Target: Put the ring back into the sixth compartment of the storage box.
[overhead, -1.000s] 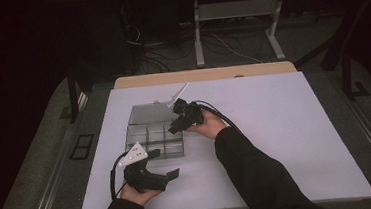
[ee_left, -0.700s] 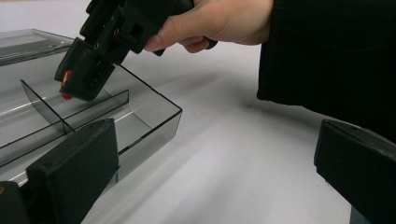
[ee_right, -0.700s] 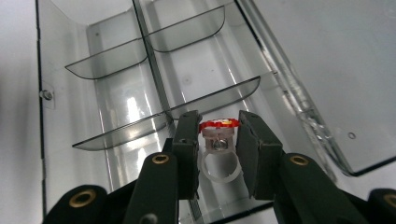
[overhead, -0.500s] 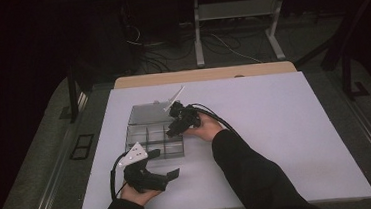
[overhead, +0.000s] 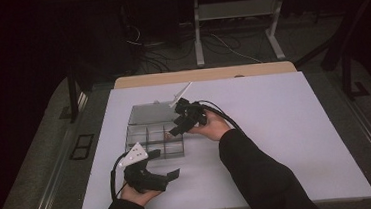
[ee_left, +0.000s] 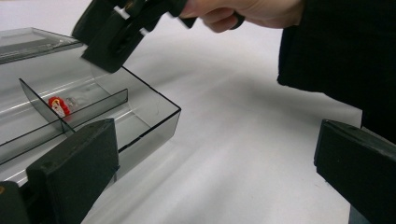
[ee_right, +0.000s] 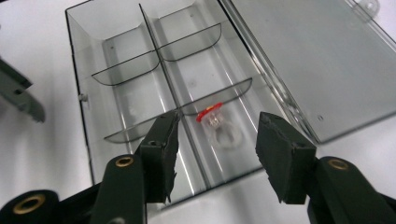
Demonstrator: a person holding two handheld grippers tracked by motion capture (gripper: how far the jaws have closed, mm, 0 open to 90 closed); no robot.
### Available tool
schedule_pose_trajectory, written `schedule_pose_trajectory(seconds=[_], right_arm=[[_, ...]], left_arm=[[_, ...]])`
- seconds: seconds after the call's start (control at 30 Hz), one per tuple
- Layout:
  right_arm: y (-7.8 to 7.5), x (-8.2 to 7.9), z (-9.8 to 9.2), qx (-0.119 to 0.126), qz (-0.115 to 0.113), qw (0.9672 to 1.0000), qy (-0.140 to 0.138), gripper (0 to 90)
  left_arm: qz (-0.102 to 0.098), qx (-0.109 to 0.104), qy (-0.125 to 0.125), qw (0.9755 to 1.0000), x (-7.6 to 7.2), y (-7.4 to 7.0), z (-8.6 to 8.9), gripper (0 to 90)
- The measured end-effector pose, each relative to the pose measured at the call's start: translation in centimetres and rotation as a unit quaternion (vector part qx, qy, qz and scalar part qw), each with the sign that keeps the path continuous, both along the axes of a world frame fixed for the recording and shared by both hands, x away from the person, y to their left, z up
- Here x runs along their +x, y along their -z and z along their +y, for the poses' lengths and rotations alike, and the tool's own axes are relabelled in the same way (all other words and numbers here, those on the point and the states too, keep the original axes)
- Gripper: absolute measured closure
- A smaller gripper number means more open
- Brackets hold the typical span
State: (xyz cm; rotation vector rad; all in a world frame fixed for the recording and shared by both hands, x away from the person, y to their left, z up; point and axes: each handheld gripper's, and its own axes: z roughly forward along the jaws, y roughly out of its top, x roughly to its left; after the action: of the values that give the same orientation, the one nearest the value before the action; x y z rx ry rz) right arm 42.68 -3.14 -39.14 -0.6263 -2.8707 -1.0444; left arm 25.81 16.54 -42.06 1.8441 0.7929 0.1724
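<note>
Right gripper view looks down between the right gripper's [ee_right: 217, 140] spread jaws, which have just been opening with nothing pinched between them; directly below and a little ahead of them a ring [ee_right: 219, 127] with a red top lies on the floor of a compartment of the clear box [ee_right: 116, 51], touching neither pad. The box's lid [ee_right: 317, 60] lies flat, hinged open, on the far right of this gripper. Judging by this, the step in hand is the release: the ring has been set into its cell and the gripper is letting go above it. In the high view the right gripper [overhead: 179, 127] hovers over the box [overhead: 148, 137], while the left gripper [overhead: 171, 175] rests on the counter [overhead: 285, 126] near the box's near edge, jaws wide apart and empty. The next move probably calls for lifting the right gripper straight clear of the dividers, then either fetching another item or swinging the lid shut. No brand, label or writing can be read anywhere.
</note>
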Motion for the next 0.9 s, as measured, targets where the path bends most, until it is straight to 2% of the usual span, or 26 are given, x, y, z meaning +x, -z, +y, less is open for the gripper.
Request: schedule_pose_trajectory(seconds=[0.3,0.43,0.47,0.57,0.73,0.8,0.9], right_arm=[[-1.1,-0.6,-3.1,0.019,0.002,0.9996,0.022,34.2],[-1.6,-1.0,-4.6,0.024,0.001,0.9989,0.039,22.7],[-1.7,-1.1,-5.0,0.028,0.006,0.9986,0.045,18.6],[-1.8,-1.5,-6.2,0.040,0.012,0.9974,0.058,13.6],[-2.0,-2.7,-8.4,0.049,0.014,0.9960,0.073,10.1],[-2.0,-3.2,-9.3,0.054,0.014,0.9955,0.076,0.2],[-2.1,-3.9,-10.8,0.055,0.013,0.9949,0.083,0.6]], left_arm=[[-0.001,0.002,0.002,1.0000,0.0,0.0,0.0,0.0],[-0.001,0.002,0.004,1.0000,0.0,0.0,0.0,0.0],[-0.001,0.002,0.005,1.0000,0.0,0.0,0.0,0.0],[-0.001,0.001,0.004,1.0000,0.0,0.0,0.0,0.0],[0.000,-0.001,0.002,1.0000,0.0,0.0,0.0,0.0],[0.000,0.000,0.003,1.0000,0.0,0.0,0.0,0.0],[0.000,0.000,0.003,1.0000,0.0,0.0,0.0,0.0]])
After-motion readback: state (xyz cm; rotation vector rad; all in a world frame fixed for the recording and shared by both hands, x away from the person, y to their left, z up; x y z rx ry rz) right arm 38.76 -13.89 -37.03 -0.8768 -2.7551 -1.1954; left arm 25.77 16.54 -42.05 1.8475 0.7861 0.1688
